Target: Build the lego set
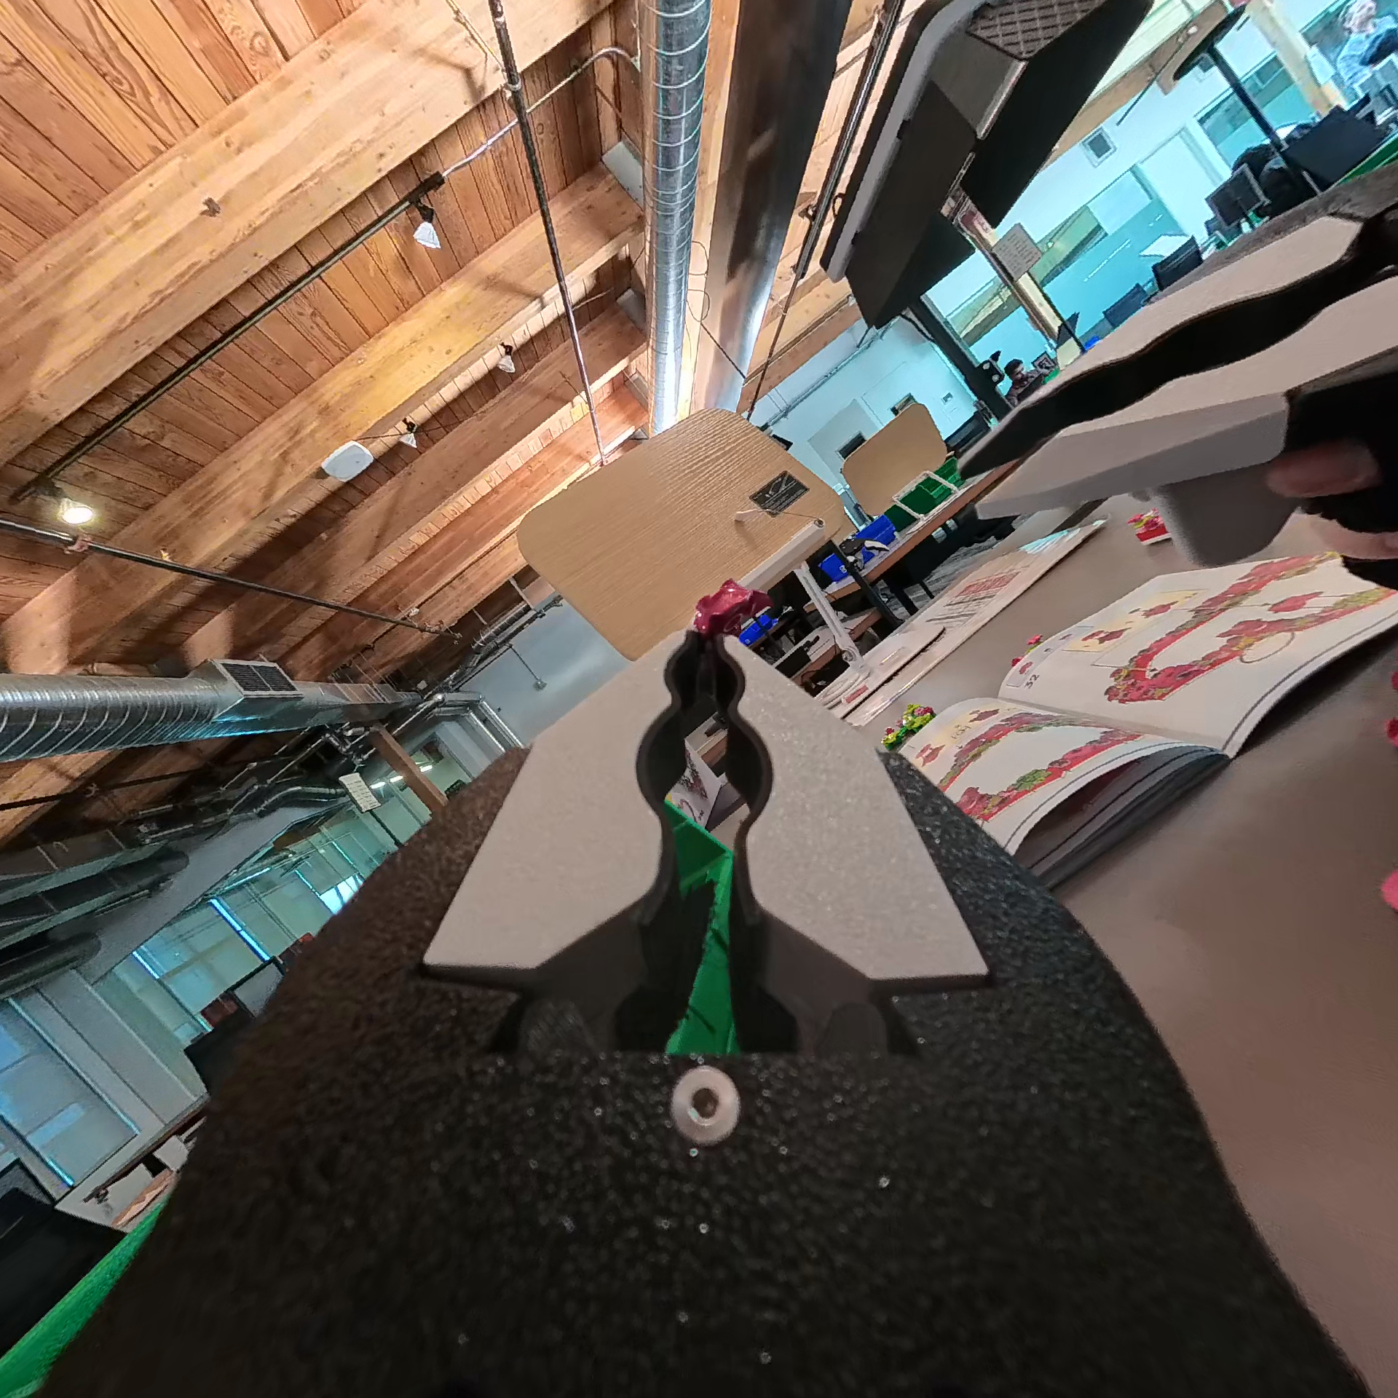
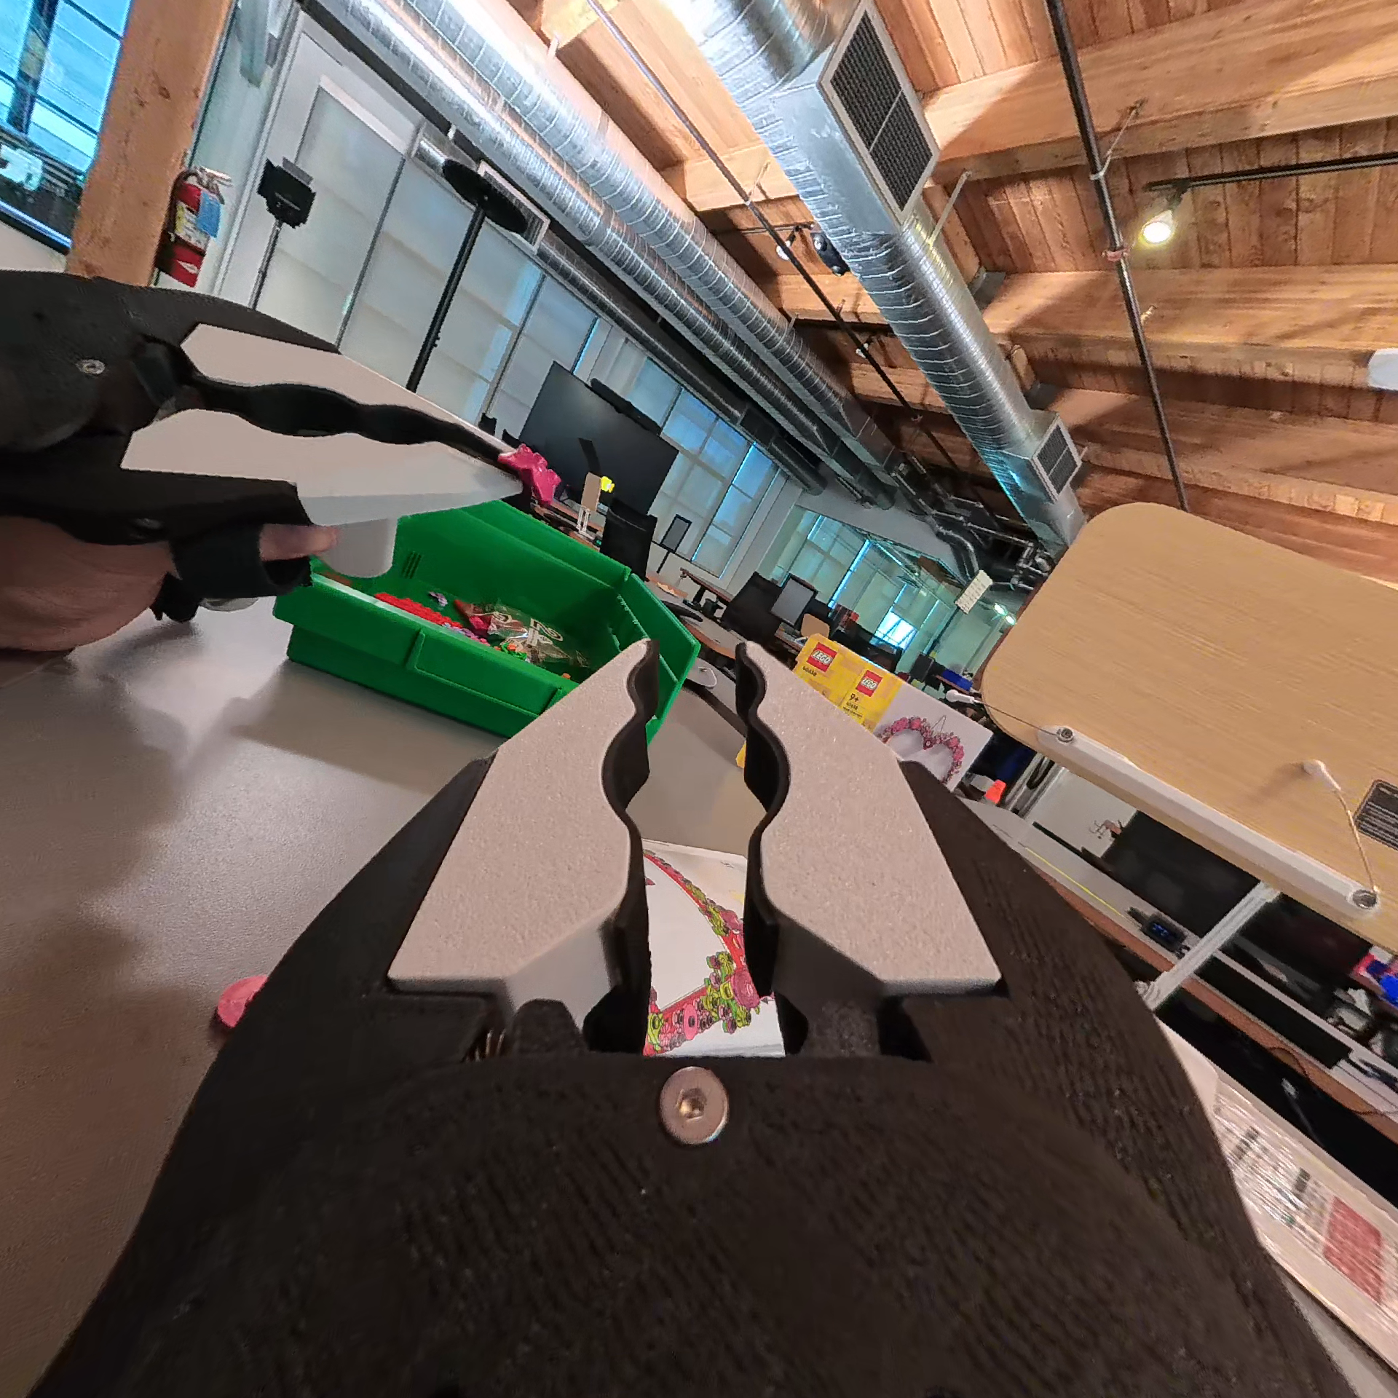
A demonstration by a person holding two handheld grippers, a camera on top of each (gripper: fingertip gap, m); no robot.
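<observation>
The small magenta flower-shaped lego piece (image 1: pixel 728 605) was half buried between the left gripper's tips, its lower part hidden. The loose bricks and clear bag in the green plastic bin (image 2: pixel 484 666) were too small to identify. The open, flower-printed instruction booklet (image 1: pixel 1180 673) ran off the right edge, and the right gripper's body covered most of it in the right wrist view.
</observation>
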